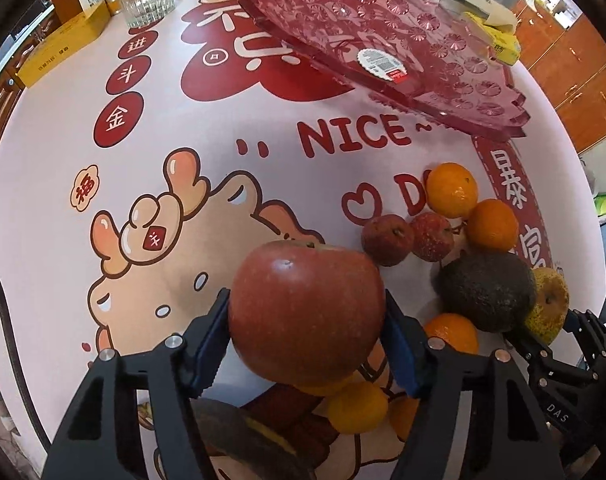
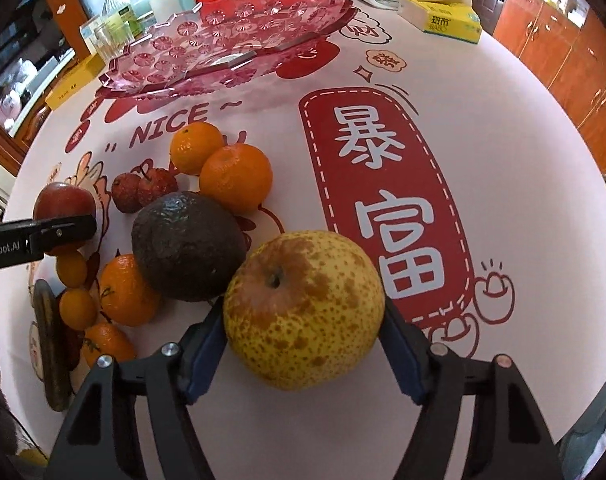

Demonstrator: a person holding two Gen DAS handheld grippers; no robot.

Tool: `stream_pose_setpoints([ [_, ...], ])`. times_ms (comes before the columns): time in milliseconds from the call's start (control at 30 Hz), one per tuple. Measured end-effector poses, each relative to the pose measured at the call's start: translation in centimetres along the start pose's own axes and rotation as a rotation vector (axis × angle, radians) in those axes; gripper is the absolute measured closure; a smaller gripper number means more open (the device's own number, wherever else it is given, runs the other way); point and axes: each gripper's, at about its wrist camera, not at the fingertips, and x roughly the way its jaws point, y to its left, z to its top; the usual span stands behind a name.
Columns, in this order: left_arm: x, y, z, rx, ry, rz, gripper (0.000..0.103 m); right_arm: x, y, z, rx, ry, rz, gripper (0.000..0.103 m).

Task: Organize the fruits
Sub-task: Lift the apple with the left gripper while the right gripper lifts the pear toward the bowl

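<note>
Both grippers are clamping fruit on the printed table mat — an apple on the left, a pear on the right.

The left gripper (image 1: 305, 338) is pointing steeply down with its blue pads pressing on either side of a red apple (image 1: 306, 312), its jaws standing about half open around it. The right gripper (image 2: 303, 344) is doing the same with a speckled yellow pear (image 2: 303, 308), pads touching both flanks. Between the two, the rest of the fruit is lying in a loose cluster on the mat (image 2: 503, 160): a dark avocado (image 2: 188, 246) just beside the pear, two oranges (image 2: 236, 178) behind it, two small red fruits (image 2: 143, 192) and several smaller oranges (image 2: 125, 290) toward the apple. A pink cut-glass tray (image 2: 207, 52) is sitting farther back on the mat — well apart from the fruit and holding none of it.
</note>
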Motion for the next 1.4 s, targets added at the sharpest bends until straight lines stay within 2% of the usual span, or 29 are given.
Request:
stream_pose_setpoints([
  [367, -4.9, -1.0, -1.4, 0.02, -0.063, 0.009, 0.036, -3.3, 0.5, -0.5, -0.01, -0.06, 0.029, 0.031],
  [700, -11.3, -2.4, -2.6, 0.016, -0.123, 0.02, 0.036, -9.1, 1.0, -0.3, -0.066, -0.164, 0.049, 0.031],
  [833, -14.0, -3.0, -3.1, 0.016, -0.144, 0.053, 0.036, -11.6, 1.0, 0.2, -0.094, -0.2, 0.072, 0.031],
  [1167, -20.7, -4.0, -2.9, 0.03, -0.241, 0.139, 0.036, -17.3, 0.9, 4.1, -0.135, -0.24, 0.188, 0.031],
  [1400, -24.4, -4.4, 0.3, 0.046, -0.293, 0.179, 0.035, -21.0, 1.1, 9.4, -0.172, -0.278, 0.218, 0.031],
])
